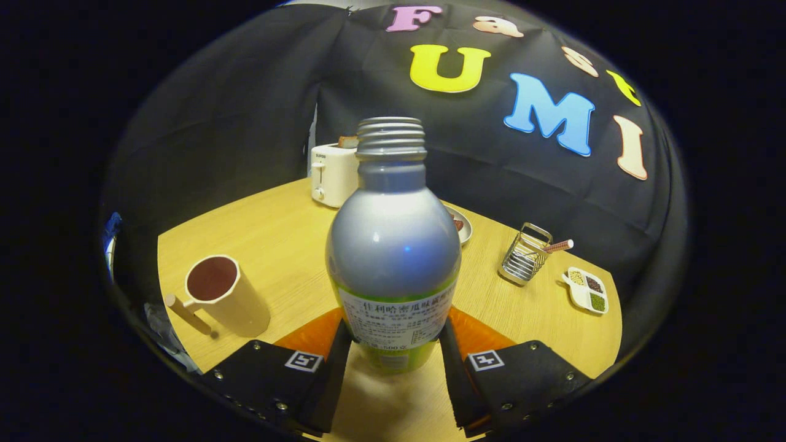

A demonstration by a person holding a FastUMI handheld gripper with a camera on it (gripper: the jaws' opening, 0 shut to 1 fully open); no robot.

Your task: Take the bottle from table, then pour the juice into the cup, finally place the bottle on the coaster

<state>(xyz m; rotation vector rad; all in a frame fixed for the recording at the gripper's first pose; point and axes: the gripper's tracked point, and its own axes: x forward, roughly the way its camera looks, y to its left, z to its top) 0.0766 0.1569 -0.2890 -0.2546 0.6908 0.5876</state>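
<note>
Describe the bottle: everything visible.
The bottle stands upright between the gripper fingers, which press its lower sides. Silvery, metallic-looking body with rounded shoulders, a threaded neck with no cap, and a white-and-green printed label around the lower part. An orange coaster shows behind its base; whether the bottle rests on it or is lifted cannot be told. Contents not visible.

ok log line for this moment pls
gripper: shut on bottle | bottle: upright, uncapped, over coaster | cup: left
</note>
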